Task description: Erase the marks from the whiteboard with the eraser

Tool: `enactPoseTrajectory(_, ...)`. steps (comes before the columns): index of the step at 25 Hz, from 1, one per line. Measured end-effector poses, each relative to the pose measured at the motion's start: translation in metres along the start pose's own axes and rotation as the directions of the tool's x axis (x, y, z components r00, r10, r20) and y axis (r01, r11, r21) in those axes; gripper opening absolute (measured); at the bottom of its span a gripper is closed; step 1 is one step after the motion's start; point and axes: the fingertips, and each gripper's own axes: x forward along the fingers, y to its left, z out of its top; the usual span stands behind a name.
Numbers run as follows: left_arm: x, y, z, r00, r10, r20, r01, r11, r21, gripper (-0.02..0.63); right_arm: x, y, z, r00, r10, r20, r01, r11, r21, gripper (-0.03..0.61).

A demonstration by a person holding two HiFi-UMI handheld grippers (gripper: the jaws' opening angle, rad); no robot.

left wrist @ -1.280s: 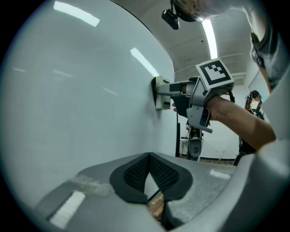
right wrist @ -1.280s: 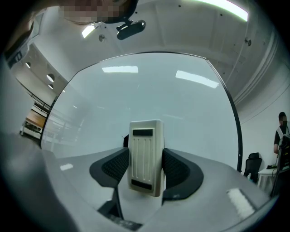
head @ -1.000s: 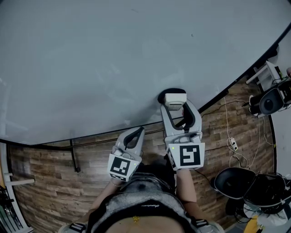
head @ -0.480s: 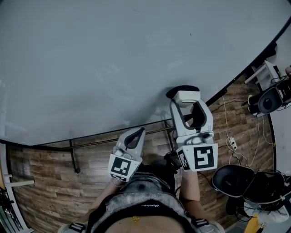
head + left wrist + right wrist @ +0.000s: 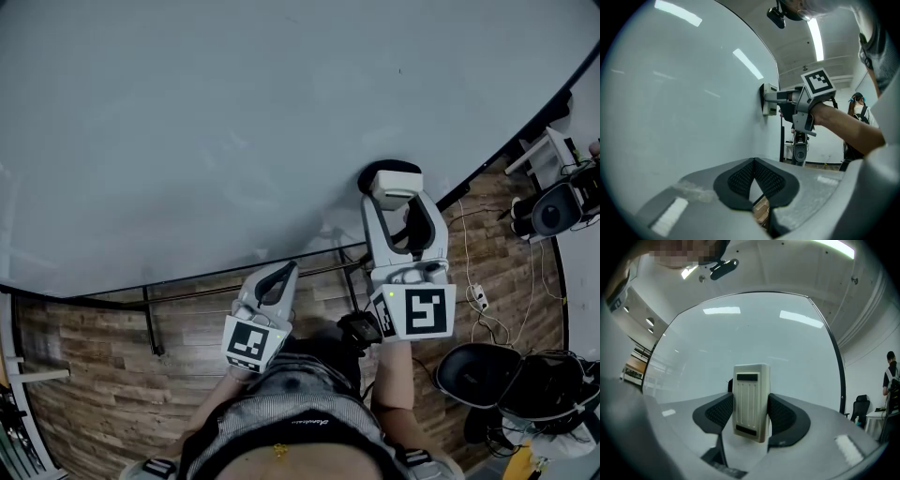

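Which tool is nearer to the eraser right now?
Right. The right tool grips the eraser, pressed to the whiteboard; the left tool, shut and empty, hangs lower and off to the left, clear of it.

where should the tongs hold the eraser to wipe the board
By its two long side edges, coming from behind, square to the whiteboard. The eraser is a slim rectangular block with its ribbed back facing away from the board, so the wiping face lies flat. The right tongs grip it this way.

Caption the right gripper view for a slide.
Right hand-held gripper clamps the eraser against the whiteboard.
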Motion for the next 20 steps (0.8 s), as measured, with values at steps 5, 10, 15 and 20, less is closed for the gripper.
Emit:
enactPoseTrajectory(5,0.002,-0.002,-0.001,1.0,-0.017,-0.004,0.017,0.999,0.04,0.003,-0.001,0.008,-0.041,0.997,0.019,-0.076,-0.016,0.999,0.047,0.238)
enactPoseTrajectory(10,0.004,-0.005,-0.003,1.0,-0.023,-0.008,0.024,0.999,0.049,0.003,-0.006,0.019,-0.092,0.984,0.064,-0.165,-0.046,0.992,0.115,0.238)
enactPoseTrajectory(15,0.005,-0.009,-0.003,0.999,-0.035,-0.013,0.035,0.999,0.014,0.003,-0.006,0.025,-0.099,0.975,0.111,-0.193,-0.086,0.988,0.131,0.238)
enactPoseTrajectory(20,0.01,-0.024,-0.003,0.997,-0.079,-0.02,0.08,0.996,0.047,0.003,-0.009,0.014,-0.02,0.989,0.14,-0.048,-0.138,0.989,0.056,0.238)
